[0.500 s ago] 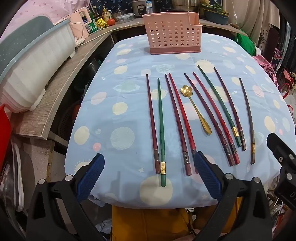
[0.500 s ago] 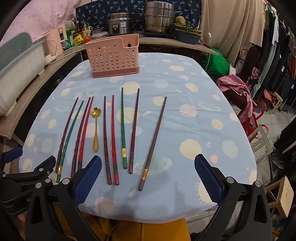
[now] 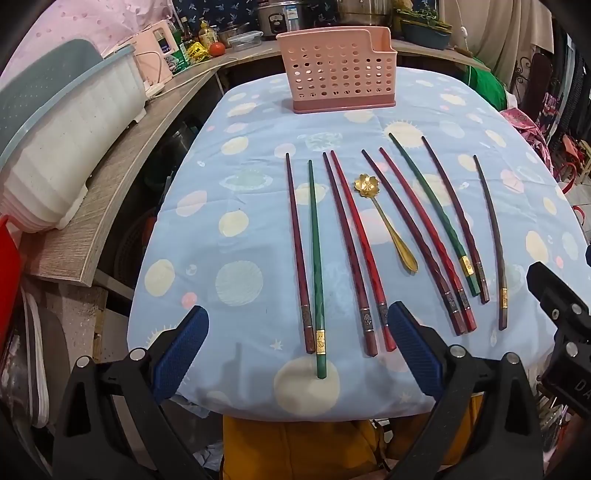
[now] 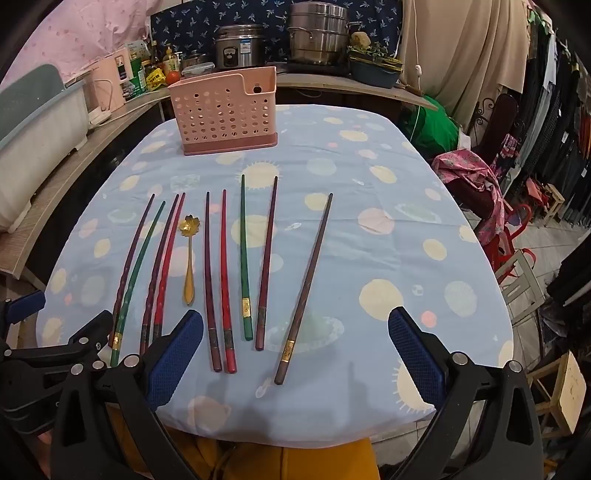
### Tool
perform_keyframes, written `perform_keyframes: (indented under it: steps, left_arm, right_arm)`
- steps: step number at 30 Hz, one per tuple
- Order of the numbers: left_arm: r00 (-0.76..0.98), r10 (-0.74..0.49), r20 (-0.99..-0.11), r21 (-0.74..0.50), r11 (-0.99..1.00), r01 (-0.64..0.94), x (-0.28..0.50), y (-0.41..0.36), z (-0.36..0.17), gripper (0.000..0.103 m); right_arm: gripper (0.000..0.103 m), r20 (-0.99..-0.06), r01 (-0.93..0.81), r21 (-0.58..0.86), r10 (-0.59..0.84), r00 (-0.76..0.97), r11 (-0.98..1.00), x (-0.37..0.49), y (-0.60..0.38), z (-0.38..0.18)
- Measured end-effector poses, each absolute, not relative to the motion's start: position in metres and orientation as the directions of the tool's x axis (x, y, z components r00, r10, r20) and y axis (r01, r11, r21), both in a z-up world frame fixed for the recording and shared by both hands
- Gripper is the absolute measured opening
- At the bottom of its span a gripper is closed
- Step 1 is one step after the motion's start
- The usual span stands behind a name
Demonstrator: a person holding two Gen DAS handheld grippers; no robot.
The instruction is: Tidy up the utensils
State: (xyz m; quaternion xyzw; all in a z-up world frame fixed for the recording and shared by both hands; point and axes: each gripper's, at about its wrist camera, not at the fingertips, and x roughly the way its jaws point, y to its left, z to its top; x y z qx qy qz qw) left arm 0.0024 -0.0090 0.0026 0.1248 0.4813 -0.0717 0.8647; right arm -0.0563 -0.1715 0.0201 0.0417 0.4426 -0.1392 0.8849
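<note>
My left gripper (image 3: pixel 297 343) and right gripper (image 4: pixel 295 349) both hang jaws wide apart, nothing held, over the near table edge; chopsticks (image 3: pixel 421 236) and a gold spoon (image 3: pixel 384 221) all lie on the blue tablecloth (image 3: pixel 240 258), pink utensil holder (image 3: pixel 338 70) empty-looking at the far end. Nothing picked yet, judging by that; next I'd drop onto one chopstick's near end, close, carry it to the holder; no writing legible

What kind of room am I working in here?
Most likely a cramped home kitchen: a rice cooker and steel steamer pot sit on the back counter, with condiment bottles nearby.
</note>
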Motion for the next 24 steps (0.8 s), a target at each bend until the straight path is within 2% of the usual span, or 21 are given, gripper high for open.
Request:
perform_keyframes:
  steps: [24]
  left_arm:
    - [0.526, -0.007, -0.85, 0.141, 0.96, 0.24, 0.0017, -0.0054, -0.0008, 0.093]
  right_arm:
    - [0.096, -0.798, 0.276, -0.056, -0.209, 0.565, 0.959, -0.0563, -0.1685, 0.0207]
